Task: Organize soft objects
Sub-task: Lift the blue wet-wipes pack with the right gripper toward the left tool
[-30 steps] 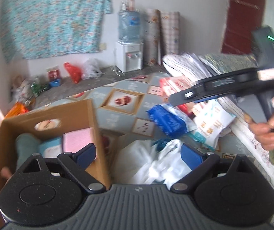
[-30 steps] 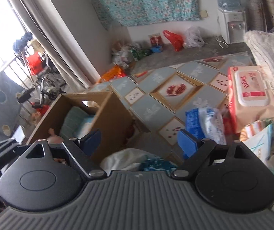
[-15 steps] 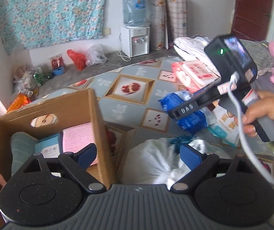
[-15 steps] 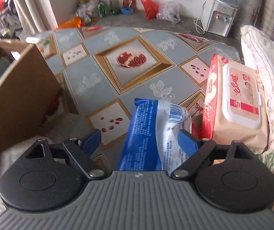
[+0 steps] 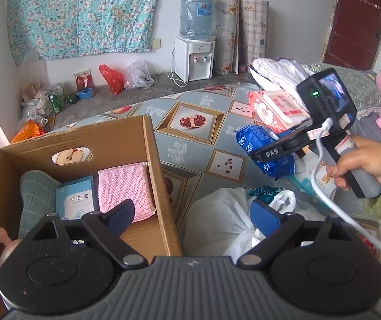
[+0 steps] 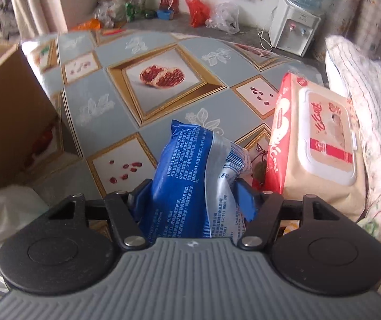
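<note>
Nearest to us, the right gripper [image 6: 194,196] has just been closing its fingers, and they now pinch the blue soft pack [image 6: 190,181] between them; the pads press on both flanks and the wrapper bulges above them. The pack lies on the patterned worktop [image 6: 105,112], just beside the red-and-beige wipes pack [image 6: 321,144], which leans against folded bedding at the right.

The left gripper [image 5: 190,213] holds its fingers spread, pinching nothing. It hovers over the right wall of the cardboard box [image 5: 161,186], with a white plastic bag [image 5: 217,218] under its right finger.

Farther out, the box already contains a pink knitted pad [image 5: 125,186], a pale blue carton [image 5: 75,197] and a green checked cloth [image 5: 34,186]. A hand [image 5: 361,165] carries the right gripper at the far right of the left view.

Risks we judge from this position:

1. The grip sits near one end of the pack. On lifting, the free end may sag and the slick wrapper may slip out of the pads.
2. Lifting may drag the adjacent wipes pack, since the two are near touching.
3. During transfer, the pack may catch the box wall or the white bag.
4. The left gripper occupies the box opening, so the two grippers could collide there.
</note>
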